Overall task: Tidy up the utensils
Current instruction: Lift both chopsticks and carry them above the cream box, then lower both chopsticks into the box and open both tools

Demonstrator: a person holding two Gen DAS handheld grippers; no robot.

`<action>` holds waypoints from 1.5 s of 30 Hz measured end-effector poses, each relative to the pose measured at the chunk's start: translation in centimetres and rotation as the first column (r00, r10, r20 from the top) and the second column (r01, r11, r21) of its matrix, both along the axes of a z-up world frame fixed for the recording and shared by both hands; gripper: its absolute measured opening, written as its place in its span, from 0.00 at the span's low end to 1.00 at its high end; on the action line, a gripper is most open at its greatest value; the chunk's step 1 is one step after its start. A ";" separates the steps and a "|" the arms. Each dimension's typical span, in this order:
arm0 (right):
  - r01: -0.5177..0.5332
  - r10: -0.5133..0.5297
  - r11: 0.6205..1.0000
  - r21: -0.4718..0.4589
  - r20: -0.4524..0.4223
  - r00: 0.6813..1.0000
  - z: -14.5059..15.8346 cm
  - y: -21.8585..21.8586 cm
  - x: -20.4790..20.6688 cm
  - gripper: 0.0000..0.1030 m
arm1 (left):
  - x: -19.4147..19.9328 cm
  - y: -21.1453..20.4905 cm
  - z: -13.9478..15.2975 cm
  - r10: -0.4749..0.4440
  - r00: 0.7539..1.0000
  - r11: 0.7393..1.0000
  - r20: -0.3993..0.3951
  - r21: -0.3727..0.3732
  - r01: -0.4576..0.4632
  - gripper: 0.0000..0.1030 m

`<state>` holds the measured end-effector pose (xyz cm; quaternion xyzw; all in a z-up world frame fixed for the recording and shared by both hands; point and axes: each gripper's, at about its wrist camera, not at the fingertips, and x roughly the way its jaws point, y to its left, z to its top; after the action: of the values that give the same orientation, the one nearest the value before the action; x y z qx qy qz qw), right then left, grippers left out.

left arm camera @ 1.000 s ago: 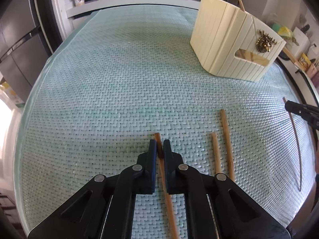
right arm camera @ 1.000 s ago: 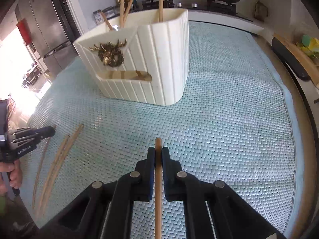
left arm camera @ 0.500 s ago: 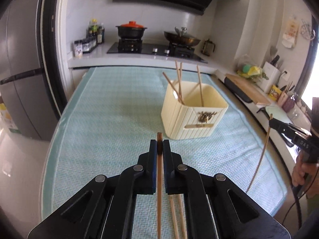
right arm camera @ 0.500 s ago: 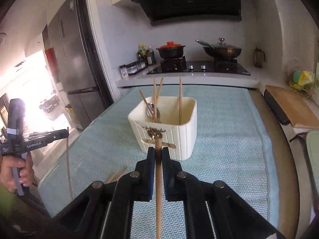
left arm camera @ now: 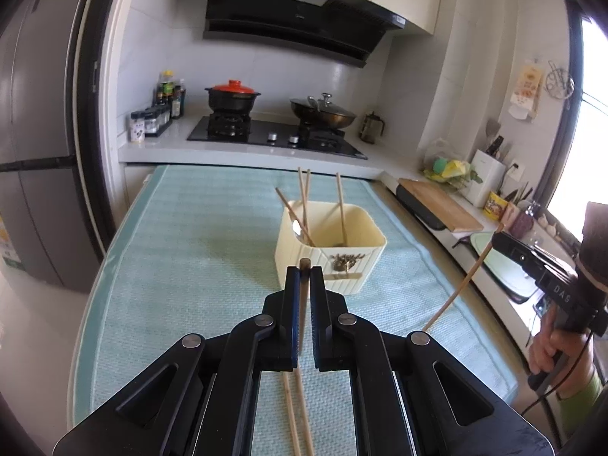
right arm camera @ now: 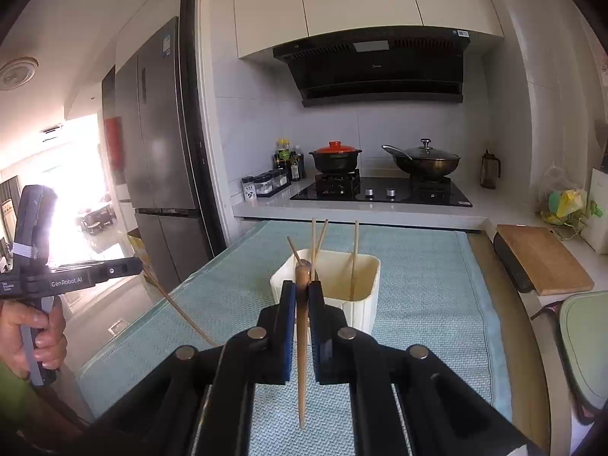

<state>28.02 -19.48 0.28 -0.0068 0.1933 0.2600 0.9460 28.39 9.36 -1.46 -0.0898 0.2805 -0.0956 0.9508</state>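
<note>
Left wrist view, left tool [left arm camera: 304, 266] clamped on chopstick [left arm camera: 302, 304], cream holder [left arm camera: 364, 266] just beyond.

**Chopsticks and holder, mid-sort**

Cream ribbed utensil holder [left arm camera: 330, 262] upright on the teal mat, metal stag emblem on its front. Inside: four wooden chopsticks [left arm camera: 340, 205] leaning against the walls, plus a spoon [left arm camera: 296, 227]. Two loose chopsticks [left arm camera: 300, 414] lie side by side on the mat, nearer than the holder. Two more chopsticks are held off the mat: one [left arm camera: 303, 304] hangs steeply, the other [right arm camera: 301, 342] likewise.
</note>
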 end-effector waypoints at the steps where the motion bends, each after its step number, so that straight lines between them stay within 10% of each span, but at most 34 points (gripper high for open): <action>1: 0.002 -0.002 1.000 0.000 0.007 1.000 0.2 0.1 -0.1 0.07 | 0.0 -0.1 0.1 -0.002 1.000 1.000 0.004 -0.004 0.002 0.03; 29: 0.010 -0.011 1.000 0.011 0.081 0.997 6.1 0.9 3.2 0.07 | 3.6 -1.6 8.4 -0.077 0.987 0.996 0.143 -0.029 0.082 0.02; 38: 0.056 -0.060 0.998 0.034 0.132 0.989 9.9 2.9 8.8 0.07 | 9.1 -3.0 12.8 -0.060 0.974 0.998 0.220 -0.022 0.066 0.02; 45: 0.069 -0.068 0.997 -0.031 0.040 0.997 7.3 5.3 15.1 0.07 | 15.9 -4.1 10.1 -0.017 0.992 1.000 0.128 -0.004 0.018 0.02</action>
<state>43.13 -14.17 7.58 -0.0205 0.1789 0.2239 0.9578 44.30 5.29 8.66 -0.0832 0.2194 -0.1103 0.9658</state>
